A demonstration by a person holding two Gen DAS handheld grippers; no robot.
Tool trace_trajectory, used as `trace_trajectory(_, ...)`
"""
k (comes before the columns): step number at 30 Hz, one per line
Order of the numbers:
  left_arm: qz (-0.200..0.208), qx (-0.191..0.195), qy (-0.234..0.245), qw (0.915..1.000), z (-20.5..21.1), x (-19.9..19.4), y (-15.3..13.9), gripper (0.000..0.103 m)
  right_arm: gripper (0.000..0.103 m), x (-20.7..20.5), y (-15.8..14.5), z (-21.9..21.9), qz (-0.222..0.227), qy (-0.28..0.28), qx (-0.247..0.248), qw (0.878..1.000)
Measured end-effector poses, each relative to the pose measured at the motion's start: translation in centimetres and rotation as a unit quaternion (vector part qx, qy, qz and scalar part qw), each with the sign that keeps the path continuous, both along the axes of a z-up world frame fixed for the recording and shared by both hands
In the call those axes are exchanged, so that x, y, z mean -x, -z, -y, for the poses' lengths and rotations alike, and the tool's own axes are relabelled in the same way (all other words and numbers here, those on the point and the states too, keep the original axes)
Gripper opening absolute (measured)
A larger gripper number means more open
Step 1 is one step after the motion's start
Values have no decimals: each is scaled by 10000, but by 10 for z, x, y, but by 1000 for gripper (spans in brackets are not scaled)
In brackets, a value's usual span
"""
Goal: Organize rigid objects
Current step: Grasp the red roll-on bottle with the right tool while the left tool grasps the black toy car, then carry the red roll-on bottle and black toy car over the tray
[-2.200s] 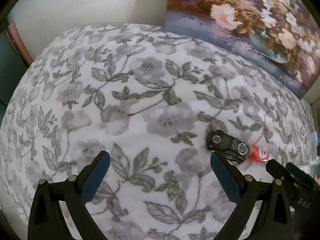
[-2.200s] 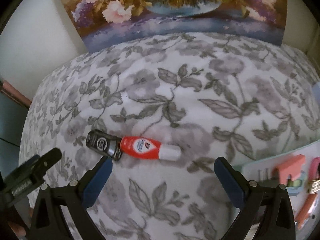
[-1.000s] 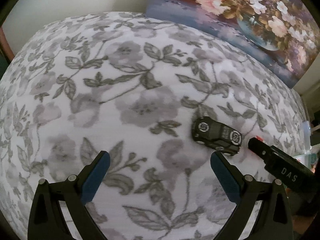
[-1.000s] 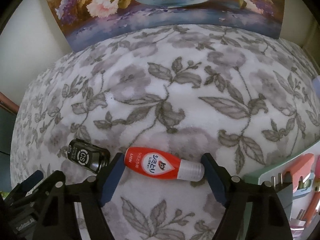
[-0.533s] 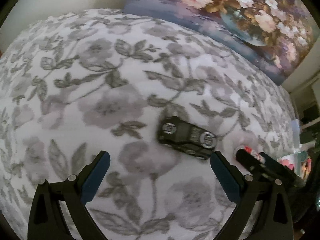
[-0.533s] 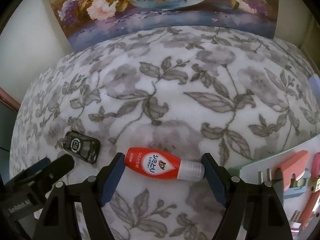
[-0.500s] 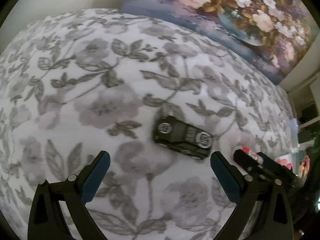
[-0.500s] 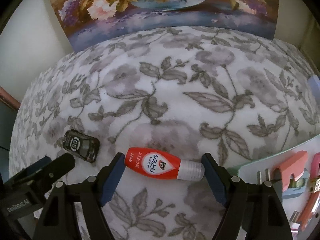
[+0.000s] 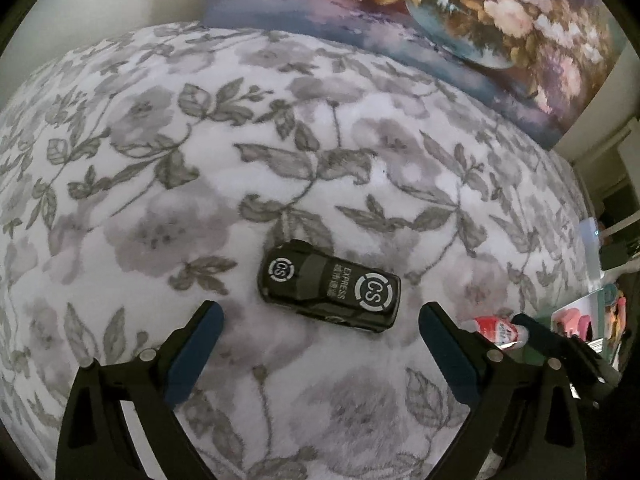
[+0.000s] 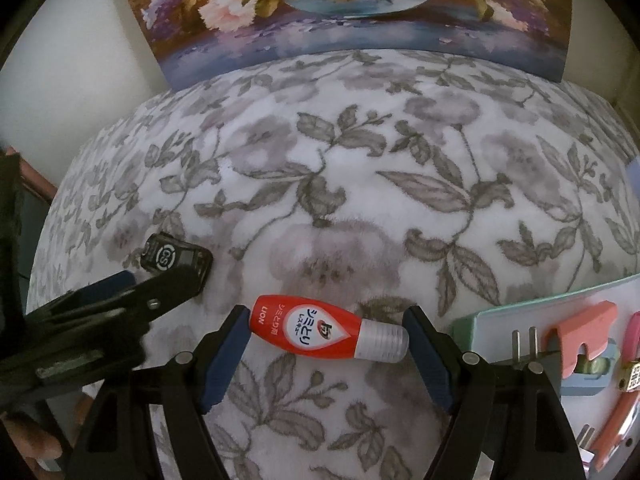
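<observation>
A black toy car (image 9: 330,291) marked "CS EXPRESS" lies on the floral blanket (image 9: 200,184). My left gripper (image 9: 320,320) is open, its fingertips just short of the car on either side. A red bottle with a clear cap (image 10: 326,329) lies sideways between the pads of my right gripper (image 10: 326,330), which is shut on it end to end. The car (image 10: 176,258) also shows in the right wrist view, partly behind the left gripper. The bottle's end (image 9: 494,330) shows in the left wrist view.
A pale green tray (image 10: 520,300) at the right holds a pink holder (image 10: 580,332), a plug and other small tools. A flower painting (image 10: 352,8) leans against the wall behind the blanket. The blanket drops off at the left edge.
My left gripper has moved forward and toward the car, which now sits nearly between its fingertips. My right gripper has kept its hold on the red bottle.
</observation>
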State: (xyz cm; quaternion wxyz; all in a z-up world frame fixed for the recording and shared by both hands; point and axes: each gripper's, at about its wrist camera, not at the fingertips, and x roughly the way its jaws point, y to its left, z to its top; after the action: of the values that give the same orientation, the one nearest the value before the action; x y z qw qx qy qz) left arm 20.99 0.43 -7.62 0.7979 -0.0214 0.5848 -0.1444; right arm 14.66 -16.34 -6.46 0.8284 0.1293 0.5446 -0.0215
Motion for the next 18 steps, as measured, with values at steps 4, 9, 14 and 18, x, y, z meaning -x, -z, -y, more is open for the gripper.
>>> trace_trajectory(4,89,-173,49,9998,8,-2,1,93,80,1,-1,1,14,-29,-45,10000)
trace_trajectory(9,197,-345,39,9992,10,-5,-1,75,80,-2,1,1,-20,-43,-83,10000)
trace_trajectory(14,276,-369,73,9989,8,0,-5,75,80,-1,2,1,-103,-7,-123,9999)
trace_trajectory(18,293,-387,-64,9988,-1,15,-19,75,80,9,-2,0,-189,82,-188,9996)
